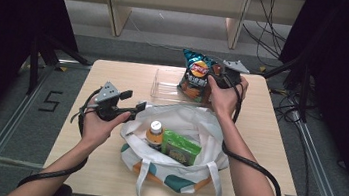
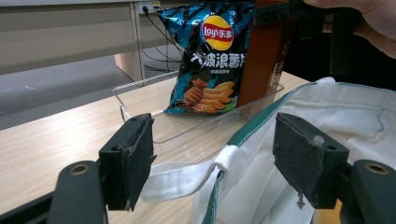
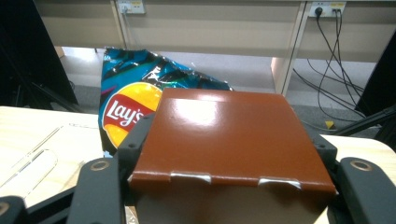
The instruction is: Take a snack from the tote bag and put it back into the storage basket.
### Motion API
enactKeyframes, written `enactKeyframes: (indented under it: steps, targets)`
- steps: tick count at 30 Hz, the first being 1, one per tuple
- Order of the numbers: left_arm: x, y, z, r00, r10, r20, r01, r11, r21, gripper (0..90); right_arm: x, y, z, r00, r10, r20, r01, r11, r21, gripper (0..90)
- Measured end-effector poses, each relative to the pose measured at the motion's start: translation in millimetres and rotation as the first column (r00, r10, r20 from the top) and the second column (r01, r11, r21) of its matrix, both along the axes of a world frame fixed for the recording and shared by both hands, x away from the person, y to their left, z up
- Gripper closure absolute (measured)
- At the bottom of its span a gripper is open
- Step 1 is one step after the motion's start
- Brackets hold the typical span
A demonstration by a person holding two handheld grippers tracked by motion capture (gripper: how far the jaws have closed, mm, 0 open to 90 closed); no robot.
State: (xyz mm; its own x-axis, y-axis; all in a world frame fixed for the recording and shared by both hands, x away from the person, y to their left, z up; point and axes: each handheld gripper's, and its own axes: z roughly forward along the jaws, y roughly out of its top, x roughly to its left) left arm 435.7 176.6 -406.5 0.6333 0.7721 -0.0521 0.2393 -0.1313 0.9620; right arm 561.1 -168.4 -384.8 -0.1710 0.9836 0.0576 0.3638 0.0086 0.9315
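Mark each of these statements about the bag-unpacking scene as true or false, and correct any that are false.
1. The right gripper is shut on a brown box. True.
2. The chip bag lies inside the tote bag. False: it stands upright in the clear tray beyond the tote.
3. A bottle with a white cap and a green packet sit inside the tote. True.
4. The left gripper is clamped on the bottle. False: its jaws stand open at the tote's rim, with the white strap between them, unpressed.
5. The tray rests on the floor. False: it rests on the wooden table.
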Motion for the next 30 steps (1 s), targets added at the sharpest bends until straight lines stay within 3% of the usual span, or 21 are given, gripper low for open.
enactKeyframes:
  steps: [4,15,23,24,26,30]
  targets:
    - [-0.3,-0.7,-0.1,1.0000,0.000,-0.002,0.000,1.0000,-0.002,28.5,0.6,-1.4,-2.4,0.9998,0.018,-0.005,-0.018,0.999,-0.029,37.2]
    - [-0.3,-0.5,0.3,1.0000,-0.002,0.001,0.002,1.0000,0.000,28.6,1.7,1.0,-10.1,0.9988,0.020,-0.044,-0.021,1.000,-0.024,37.3]
    - [-0.4,-1.0,0.1,1.0000,-0.002,0.000,0.002,1.0000,-0.002,28.6,1.6,2.1,-11.7,0.9990,0.020,-0.041,-0.022,0.999,-0.030,37.3]
    - [-0.4,-1.0,0.1,1.0000,-0.002,0.000,0.002,1.0000,-0.002,28.6,2.4,0.1,-11.8,0.9989,0.032,-0.034,-0.034,0.998,-0.052,37.3]
    - [-0.5,-0.9,0.1,1.0000,-0.002,0.000,0.002,1.0000,-0.002,28.6,0.8,2.0,-11.9,0.9987,0.022,-0.046,-0.023,0.999,-0.027,37.1]
    - [-0.5,-0.8,0.0,1.0000,0.000,-0.002,0.000,1.0000,-0.002,28.5,-0.4,1.0,-10.2,0.9980,0.035,-0.052,-0.037,0.998,-0.042,36.0]
